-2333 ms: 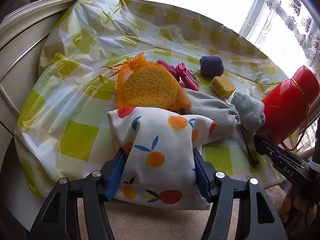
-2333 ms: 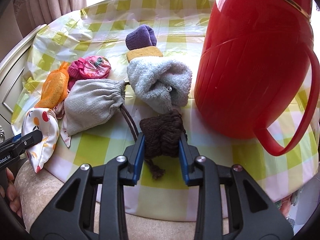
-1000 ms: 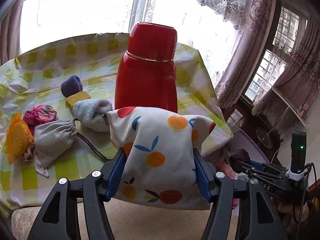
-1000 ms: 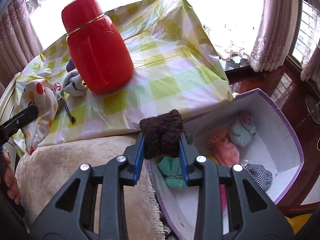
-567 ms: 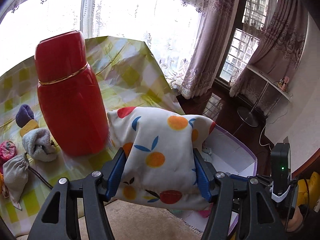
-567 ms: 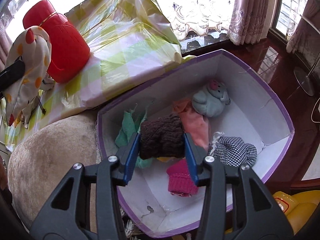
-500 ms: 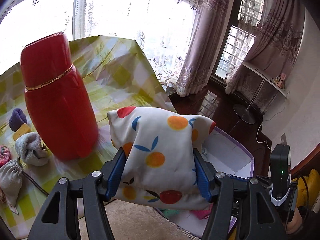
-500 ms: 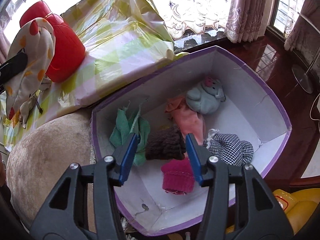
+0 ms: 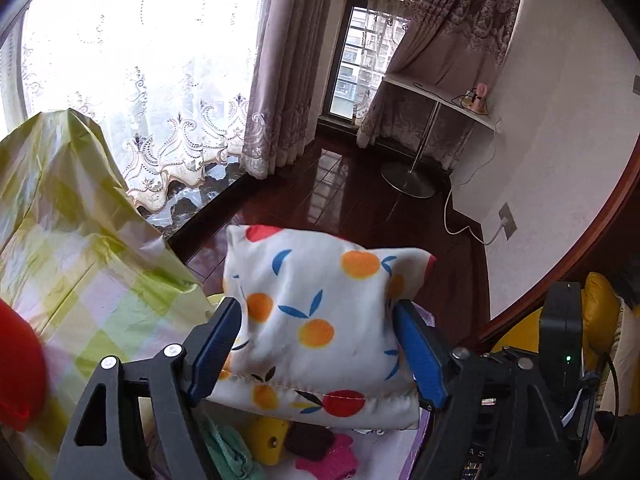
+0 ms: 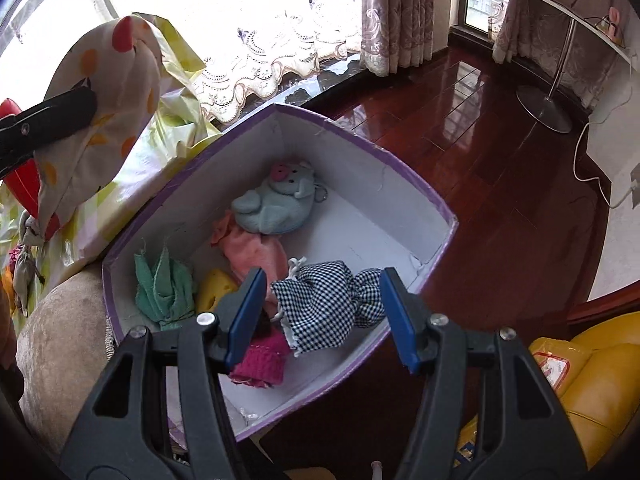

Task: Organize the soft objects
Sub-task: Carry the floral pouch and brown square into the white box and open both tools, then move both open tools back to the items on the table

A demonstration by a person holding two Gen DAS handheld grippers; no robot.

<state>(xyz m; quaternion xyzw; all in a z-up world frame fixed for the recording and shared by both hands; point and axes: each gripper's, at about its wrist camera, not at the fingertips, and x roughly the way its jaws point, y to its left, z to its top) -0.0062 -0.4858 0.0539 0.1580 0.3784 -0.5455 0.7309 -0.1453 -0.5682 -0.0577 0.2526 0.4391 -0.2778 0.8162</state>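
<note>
Sitting on dark glossy floorboards at the centre of the right wrist view, the purple-edged box (image 10: pixel 404 168) had white inner walls and held a heap of soft things: a pale blue plush toy (image 10: pixel 276 204) with a pink patch toward the far wall, a peach cloth (image 10: pixel 256 252) crumpled below it, a frayed green cloth (image 10: pixel 164 284) bunched against the left wall, a yellow sponge (image 10: pixel 214 286) with rounded holes, a black-and-white checked pouch (image 10: pixel 328 300) gathered by a white cord, and a magenta knitted piece (image 10: pixel 260 360) nearest the camera. A dark brown knitted piece (image 9: pixel 310 442) showed in the left wrist view at the lower edge, lying between the sponge and the magenta knit. The right gripper (image 10: pixel 322 316) hung over the near end of the box, its blue-padded jaws spreading with nothing pinched between them; the checked pouch only appeared in the gap, lying below on the box floor. The left gripper (image 9: pixel 316 350) carried the fruit-print pouch (image 9: pixel 316 320), a plump white fabric cushion printed with oranges, red fruit and blue leaves, stitched along its lower hem; its jaws were widening, yet the pouch still sat between the blue pads (image 9: pixel 216 348), bulging above them, over the box. At the left of both views, the crinkled yellow-green checked tablecloth (image 9: pixel 68 240) draped down with a plastic sheen. A red flask (image 10: pixel 24 184) peeked out behind the pouch at the left edge.
</note>
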